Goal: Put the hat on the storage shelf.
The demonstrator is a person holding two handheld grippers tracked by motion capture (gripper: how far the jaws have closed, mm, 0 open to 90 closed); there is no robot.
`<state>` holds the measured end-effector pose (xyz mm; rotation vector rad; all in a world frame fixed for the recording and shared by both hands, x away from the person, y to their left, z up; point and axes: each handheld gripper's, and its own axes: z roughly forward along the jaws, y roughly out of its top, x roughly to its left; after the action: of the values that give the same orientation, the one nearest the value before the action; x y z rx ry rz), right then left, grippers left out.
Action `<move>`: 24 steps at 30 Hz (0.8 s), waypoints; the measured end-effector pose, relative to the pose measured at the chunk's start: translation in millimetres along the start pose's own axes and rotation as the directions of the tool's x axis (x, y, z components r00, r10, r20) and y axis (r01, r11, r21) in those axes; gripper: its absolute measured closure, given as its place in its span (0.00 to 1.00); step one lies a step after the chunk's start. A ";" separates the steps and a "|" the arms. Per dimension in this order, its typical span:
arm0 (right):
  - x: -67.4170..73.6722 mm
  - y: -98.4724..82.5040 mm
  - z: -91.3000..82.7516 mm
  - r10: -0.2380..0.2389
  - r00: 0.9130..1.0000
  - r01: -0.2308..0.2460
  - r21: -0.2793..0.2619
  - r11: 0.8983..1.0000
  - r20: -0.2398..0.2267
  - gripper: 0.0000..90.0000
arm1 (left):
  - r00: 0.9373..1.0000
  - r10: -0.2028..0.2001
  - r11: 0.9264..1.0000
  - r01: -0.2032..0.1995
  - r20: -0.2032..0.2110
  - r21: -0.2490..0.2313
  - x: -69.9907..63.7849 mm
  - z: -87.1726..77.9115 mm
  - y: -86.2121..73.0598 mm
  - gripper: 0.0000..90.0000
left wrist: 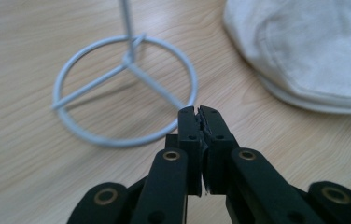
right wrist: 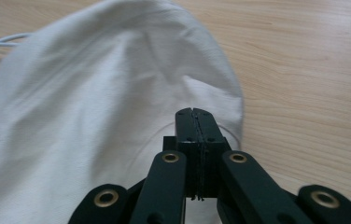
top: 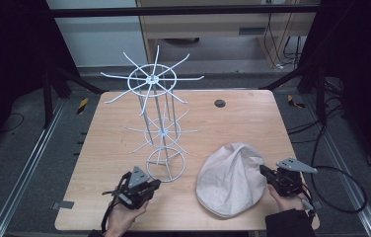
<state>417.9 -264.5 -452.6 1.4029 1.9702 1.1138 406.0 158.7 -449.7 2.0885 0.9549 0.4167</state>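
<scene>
Both grippers are idling w/ jaws pressed together, gripping nothing. The left gripper is pointing at the wire hat rack, its base ring just ahead of the jaws. The right gripper is nosing at the white flat cap (probably lining up a grab), cap edge lying under its jaw tips.

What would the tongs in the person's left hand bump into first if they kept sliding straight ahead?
Probably the ring base of the white wire stand: the shut left tongs point at its near rim, though their height above the table is unclear.
</scene>
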 end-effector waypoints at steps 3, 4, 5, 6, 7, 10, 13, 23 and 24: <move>-4.2 0.1 6.9 0.011 1.000 -0.011 0.009 1.000 0.000 1.00 | 1.000 0.018 1.000 -0.018 0.023 -0.006 -12.7 18.8 12.0 0.98; -4.9 0.1 9.6 0.012 1.000 -0.012 0.014 1.000 -0.003 1.00 | 0.999 0.023 1.000 -0.023 0.025 -0.004 -16.5 25.0 15.2 0.98; -5.3 -0.2 12.5 0.010 1.000 -0.010 0.019 1.000 -0.005 1.00 | 0.999 0.033 0.999 -0.033 0.037 -0.002 -21.0 32.2 18.5 0.98; -5.3 -0.5 16.1 0.008 1.000 -0.008 0.029 1.000 -0.007 1.00 | 0.998 0.043 0.999 -0.043 0.042 -0.002 -23.7 36.1 20.2 0.98; -5.7 -0.6 18.3 0.003 1.000 -0.002 0.035 0.999 -0.005 1.00 | 0.998 0.047 0.999 -0.047 0.045 -0.003 -28.8 42.9 22.8 0.99; -7.5 -0.1 25.1 0.011 1.000 -0.011 0.043 0.999 -0.008 1.00 | 0.996 0.079 0.997 -0.079 0.052 0.002 -38.0 53.8 27.7 0.99; -9.8 0.8 31.4 0.026 1.000 -0.025 0.046 0.999 -0.014 1.00 | 0.993 0.097 0.995 -0.098 0.061 0.014 -46.1 63.2 30.8 0.99; -11.6 13.6 59.2 0.031 0.998 -0.028 0.054 0.998 -0.045 1.00 | 0.990 0.101 0.994 -0.104 0.098 0.029 -66.5 82.5 27.2 0.99; -11.6 15.6 63.0 0.028 0.998 -0.026 0.051 0.998 -0.050 1.00 | 0.989 0.103 0.994 -0.106 0.102 0.027 -67.4 83.3 26.9 0.99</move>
<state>478.3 -251.6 -475.6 1.4443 2.0332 1.1297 421.6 53.7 -480.3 2.1738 0.8009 0.3482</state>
